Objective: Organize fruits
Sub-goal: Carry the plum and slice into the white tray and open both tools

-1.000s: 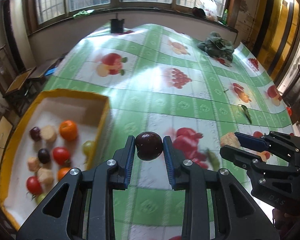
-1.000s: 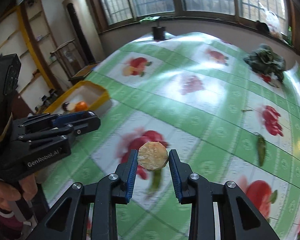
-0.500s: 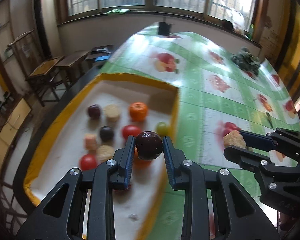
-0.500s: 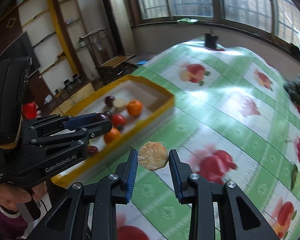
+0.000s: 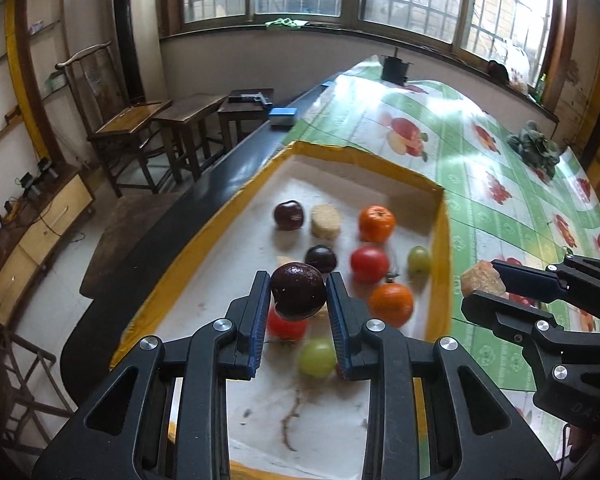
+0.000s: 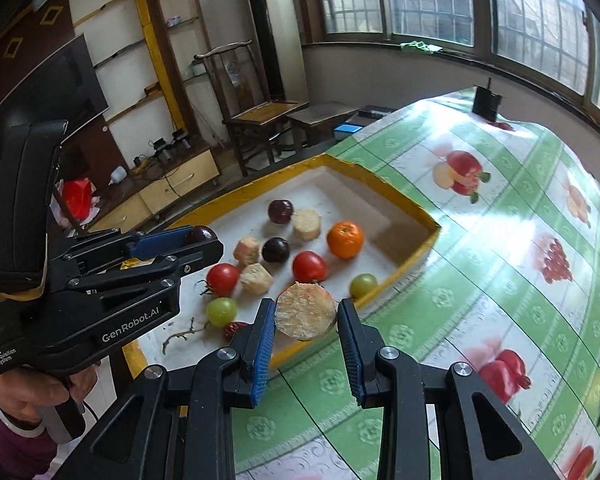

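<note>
My left gripper [image 5: 298,300] is shut on a dark purple plum [image 5: 298,290] and holds it above the yellow-rimmed tray [image 5: 443,240], over the fruit inside. It also shows in the right wrist view [image 6: 204,240]. My right gripper [image 6: 306,320] is shut on a tan cut fruit chunk [image 6: 306,312] and holds it over the tray's near rim [image 6: 400,276]; it shows in the left wrist view [image 5: 484,284]. The tray holds oranges [image 5: 376,223], tomatoes [image 5: 369,263], plums [image 5: 288,214], green grapes [image 5: 318,358] and tan chunks [image 5: 325,221].
The tray sits at the left edge of a table with a green fruit-print cloth [image 6: 480,240]. A dark green leafy bundle [image 5: 534,148] and a black pot [image 5: 394,69] lie far off on the table. Chairs and stools [image 5: 140,128] stand beyond the table's edge.
Both grippers have swung left from over the cloth to the tray, each still holding its fruit. The left one is now over the tray's middle, the right one over its near rim.
</note>
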### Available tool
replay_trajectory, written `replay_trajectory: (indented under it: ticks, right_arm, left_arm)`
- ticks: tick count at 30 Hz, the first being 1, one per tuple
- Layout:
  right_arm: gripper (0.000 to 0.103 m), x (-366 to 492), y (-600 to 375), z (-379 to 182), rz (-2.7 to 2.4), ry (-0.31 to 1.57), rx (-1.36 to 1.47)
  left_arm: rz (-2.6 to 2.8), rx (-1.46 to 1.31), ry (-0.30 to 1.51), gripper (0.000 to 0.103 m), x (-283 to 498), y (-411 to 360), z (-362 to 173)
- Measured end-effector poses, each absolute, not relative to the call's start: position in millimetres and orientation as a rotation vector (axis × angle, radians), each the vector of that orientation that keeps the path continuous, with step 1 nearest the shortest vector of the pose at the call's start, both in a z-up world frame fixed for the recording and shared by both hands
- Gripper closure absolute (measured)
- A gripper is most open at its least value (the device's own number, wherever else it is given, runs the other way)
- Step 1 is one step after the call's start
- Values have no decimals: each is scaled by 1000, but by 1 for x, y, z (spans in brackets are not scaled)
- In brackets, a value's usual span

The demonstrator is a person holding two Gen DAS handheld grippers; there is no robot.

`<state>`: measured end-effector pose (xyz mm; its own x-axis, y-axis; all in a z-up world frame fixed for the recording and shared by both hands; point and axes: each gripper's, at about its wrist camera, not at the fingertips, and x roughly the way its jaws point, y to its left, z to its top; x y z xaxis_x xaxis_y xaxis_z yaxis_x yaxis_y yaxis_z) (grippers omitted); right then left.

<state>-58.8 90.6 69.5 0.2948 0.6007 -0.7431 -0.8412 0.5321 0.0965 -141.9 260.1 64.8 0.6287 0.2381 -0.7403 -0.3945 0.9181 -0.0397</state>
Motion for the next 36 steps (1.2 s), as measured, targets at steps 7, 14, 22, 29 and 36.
replay_trajectory:
  ticks: [7,14,22,29,36]
  right_arm:
    - [72,-62,107,65,1002,829,-366]
    - [72,-61,127,53,1019,858,-393]
    - [72,-62,150,37,1051,890,-431]
    - [72,-54,171,29,1035,882,-468]
    - [72,-47,188,14,1044,911,-487]
  left_arm:
    - [394,-233,820,75,-152,277,60]
    - [400,-244,838,75,-152,284,52]
    - [416,-259,861,75,-148,292,40]
    - [425,-260,871,75,-143,295,33]
    - [449,-269,890,75,-141,299,25]
